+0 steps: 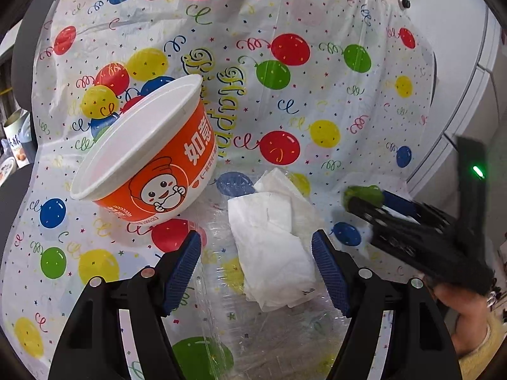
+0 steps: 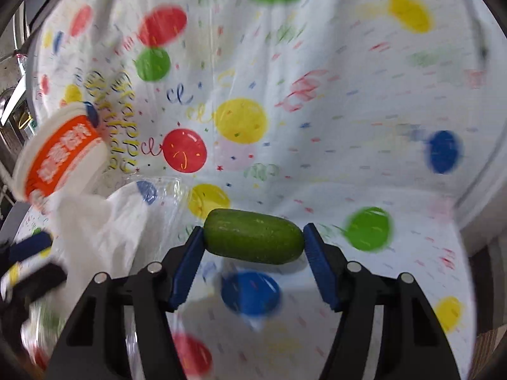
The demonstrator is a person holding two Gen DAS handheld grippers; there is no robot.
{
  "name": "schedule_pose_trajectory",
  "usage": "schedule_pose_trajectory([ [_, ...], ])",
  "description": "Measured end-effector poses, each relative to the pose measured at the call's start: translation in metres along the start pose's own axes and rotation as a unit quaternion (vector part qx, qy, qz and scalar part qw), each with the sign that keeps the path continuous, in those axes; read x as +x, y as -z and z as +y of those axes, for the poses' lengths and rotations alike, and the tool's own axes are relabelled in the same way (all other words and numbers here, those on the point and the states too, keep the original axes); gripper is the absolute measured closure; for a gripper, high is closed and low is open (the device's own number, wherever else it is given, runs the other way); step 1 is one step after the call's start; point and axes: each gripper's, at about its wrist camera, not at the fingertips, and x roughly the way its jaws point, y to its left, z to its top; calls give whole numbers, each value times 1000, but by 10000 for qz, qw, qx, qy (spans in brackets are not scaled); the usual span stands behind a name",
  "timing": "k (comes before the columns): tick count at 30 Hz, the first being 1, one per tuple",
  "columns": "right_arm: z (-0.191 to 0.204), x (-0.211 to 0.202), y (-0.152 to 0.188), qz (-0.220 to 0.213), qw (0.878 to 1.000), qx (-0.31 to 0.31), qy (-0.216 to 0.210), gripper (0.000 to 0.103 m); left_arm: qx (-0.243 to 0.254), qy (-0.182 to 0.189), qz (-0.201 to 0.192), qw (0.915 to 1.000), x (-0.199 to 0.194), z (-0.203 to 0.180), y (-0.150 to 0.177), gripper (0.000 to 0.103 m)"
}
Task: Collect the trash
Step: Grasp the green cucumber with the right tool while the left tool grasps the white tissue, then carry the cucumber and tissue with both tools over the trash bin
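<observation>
The right gripper (image 2: 253, 247) clamps a stubby green cucumber piece (image 2: 253, 240). The left gripper (image 1: 256, 266) gapes wide over crumpled white tissue (image 1: 272, 247); at ten o'clock, a tipped orange paper bowl (image 1: 149, 155) shows a bare white interior.

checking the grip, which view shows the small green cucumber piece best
The right wrist view: the stubby green cucumber piece lies crosswise between the right gripper's blue pads, sharp and whole. The left wrist view shows only a blurred green blob at that gripper's tip.

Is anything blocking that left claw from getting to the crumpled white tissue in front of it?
Nothing visible does. The white tissue lies on clear plastic straight ahead of the open left gripper, between its fingers' line. The orange bowl sits off to the left, the right gripper off to the right.
</observation>
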Motion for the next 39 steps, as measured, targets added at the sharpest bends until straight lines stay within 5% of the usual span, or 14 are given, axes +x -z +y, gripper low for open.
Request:
schedule_pose_trajectory([
  [8,-19,-70,49,-1145,9932,196,77,40,-246,312,129,9991,5,-13,1,33],
  [15,-15,-75,49,-1345,9908,-154,-24,40,62,-206,561,9982,37,-28,4,53],
  [18,-12,-73,46,-1356,9906,-164,-46,40,186,-325,612,9974,44,-30,6,68],
  [20,-15,-74,47,-1367,9905,-145,-47,40,290,-378,667,9966,49,-31,6,96],
  [29,-23,-81,49,-1525,9880,-2,-253,40,68,246,-623,9977,-39,-37,-5,99],
  [33,-21,-81,50,-1462,9888,-23,-300,40,256,-654,-646,9954,-50,-39,3,99],
  [39,-7,-82,51,-1047,9940,-169,-252,40,105,-919,-300,9953,-44,-33,30,99],
])
